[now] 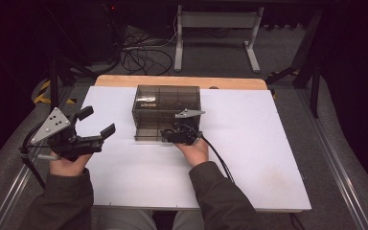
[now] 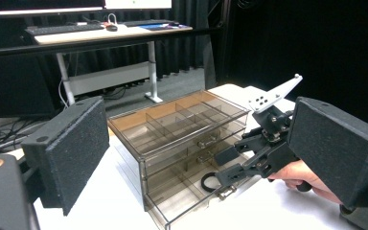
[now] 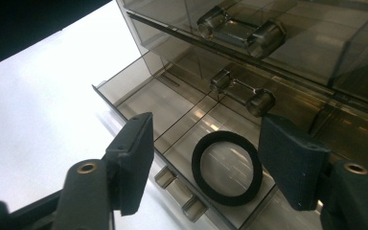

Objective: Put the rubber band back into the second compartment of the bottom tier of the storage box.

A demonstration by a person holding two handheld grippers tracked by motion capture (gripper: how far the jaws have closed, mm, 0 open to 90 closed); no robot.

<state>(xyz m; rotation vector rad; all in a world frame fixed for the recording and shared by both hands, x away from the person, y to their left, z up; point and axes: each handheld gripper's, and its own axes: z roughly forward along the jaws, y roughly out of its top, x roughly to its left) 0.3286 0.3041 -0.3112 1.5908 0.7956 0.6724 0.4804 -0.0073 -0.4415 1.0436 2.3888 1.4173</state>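
A smoky see-through drawer cabinet (image 1: 166, 108) stands on the white tabletop (image 1: 249, 143). Its bottom drawer (image 3: 139, 103) is pulled out, and a black ring (image 3: 197, 167) lies flat in one of its compartments. My right gripper (image 1: 179, 136) hovers at the cabinet's front over that drawer. In the right gripper view its jaws (image 3: 206, 129) stand open on either side of the ring, not touching it. My left gripper (image 1: 98, 120) is held open at the table's left, with nothing between its pads (image 2: 72, 153). From there I see the cabinet (image 2: 182, 129) and the ring (image 2: 206, 182).
The two upper drawers are shut, and their clear handles (image 3: 242, 91) sit just above the open one. Behind the table a desk frame (image 1: 215, 33) and cables (image 1: 139, 55) lie on the floor. White tabletop stretches to the right of the cabinet.
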